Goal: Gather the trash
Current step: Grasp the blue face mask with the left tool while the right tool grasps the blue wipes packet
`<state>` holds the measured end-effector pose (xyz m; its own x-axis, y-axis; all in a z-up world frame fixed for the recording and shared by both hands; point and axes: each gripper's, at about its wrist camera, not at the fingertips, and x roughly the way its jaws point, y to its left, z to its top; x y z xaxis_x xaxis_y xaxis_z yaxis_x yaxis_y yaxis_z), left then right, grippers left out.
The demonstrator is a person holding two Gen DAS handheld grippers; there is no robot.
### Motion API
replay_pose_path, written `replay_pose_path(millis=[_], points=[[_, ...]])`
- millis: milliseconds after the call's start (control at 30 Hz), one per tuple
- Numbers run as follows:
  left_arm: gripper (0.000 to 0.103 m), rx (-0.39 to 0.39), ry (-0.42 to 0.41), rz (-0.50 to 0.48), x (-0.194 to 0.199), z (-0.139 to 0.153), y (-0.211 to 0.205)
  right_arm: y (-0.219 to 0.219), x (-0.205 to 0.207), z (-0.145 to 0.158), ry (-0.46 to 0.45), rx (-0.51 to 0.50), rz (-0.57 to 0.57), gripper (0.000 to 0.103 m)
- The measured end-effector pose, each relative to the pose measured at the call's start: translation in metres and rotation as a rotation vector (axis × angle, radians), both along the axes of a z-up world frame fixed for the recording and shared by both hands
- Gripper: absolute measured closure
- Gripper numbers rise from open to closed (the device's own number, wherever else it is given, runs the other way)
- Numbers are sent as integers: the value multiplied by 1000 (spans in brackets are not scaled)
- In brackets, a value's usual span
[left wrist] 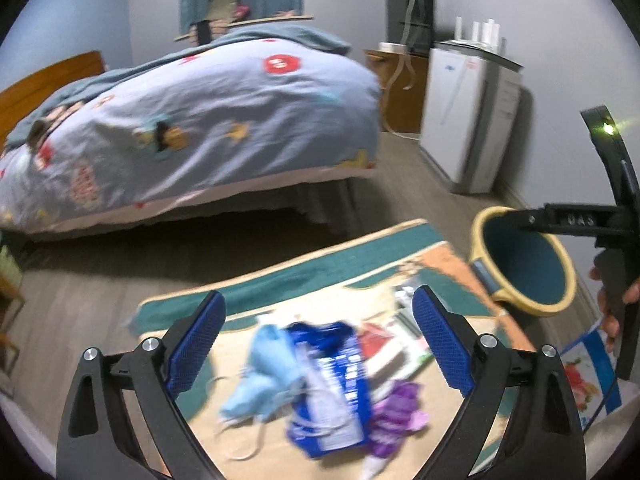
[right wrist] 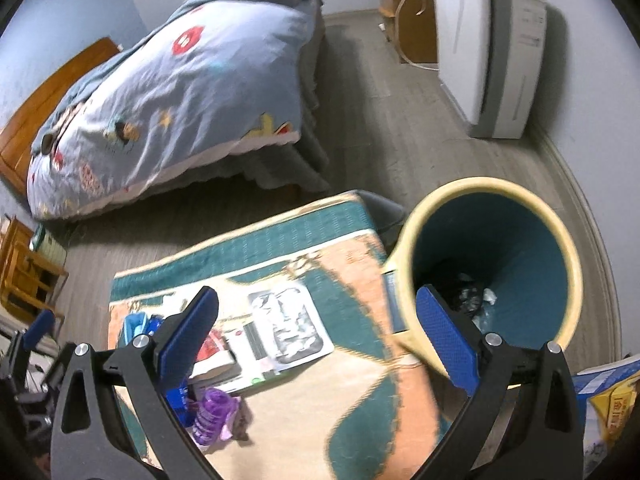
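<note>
Trash lies on a patterned rug point(left wrist: 320, 276): a light-blue face mask point(left wrist: 264, 376), a blue-and-white wrapper point(left wrist: 332, 392), a purple wrapper point(left wrist: 396, 404) and flat printed packets point(left wrist: 396, 344). My left gripper point(left wrist: 318, 340) is open and empty just above the mask and blue wrapper. A yellow-rimmed, teal-lined bin point(right wrist: 492, 268) stands at the rug's right edge with some trash inside. My right gripper point(right wrist: 320, 332) is open and empty, its right finger over the bin's near rim. The purple wrapper point(right wrist: 216, 412) and packets point(right wrist: 280, 332) show in the right wrist view too.
A bed with a blue patterned duvet point(left wrist: 200, 120) stands beyond the rug. A white appliance point(left wrist: 468, 116) and wooden cabinet point(left wrist: 404, 88) line the right wall. Wooden furniture point(right wrist: 24, 276) is at the left. A blue-and-yellow bag point(right wrist: 608, 396) lies right of the bin.
</note>
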<state>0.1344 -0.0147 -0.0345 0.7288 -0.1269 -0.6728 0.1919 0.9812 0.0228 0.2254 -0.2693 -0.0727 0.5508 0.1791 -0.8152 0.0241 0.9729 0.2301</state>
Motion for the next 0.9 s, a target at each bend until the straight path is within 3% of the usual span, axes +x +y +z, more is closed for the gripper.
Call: replay_pose_path(millis=[233, 567, 733, 900], points=[[9, 61, 51, 91, 0, -22, 55, 69, 2, -12, 20, -52, 127, 6], [9, 60, 106, 142, 1, -38, 98, 138, 12, -52, 115, -89, 217, 7], [9, 48, 113, 136, 2, -39, 103, 162, 16, -74, 136, -184, 309, 22], [9, 47, 123, 132, 6, -41, 102, 169, 23, -87, 168, -101, 337, 36]])
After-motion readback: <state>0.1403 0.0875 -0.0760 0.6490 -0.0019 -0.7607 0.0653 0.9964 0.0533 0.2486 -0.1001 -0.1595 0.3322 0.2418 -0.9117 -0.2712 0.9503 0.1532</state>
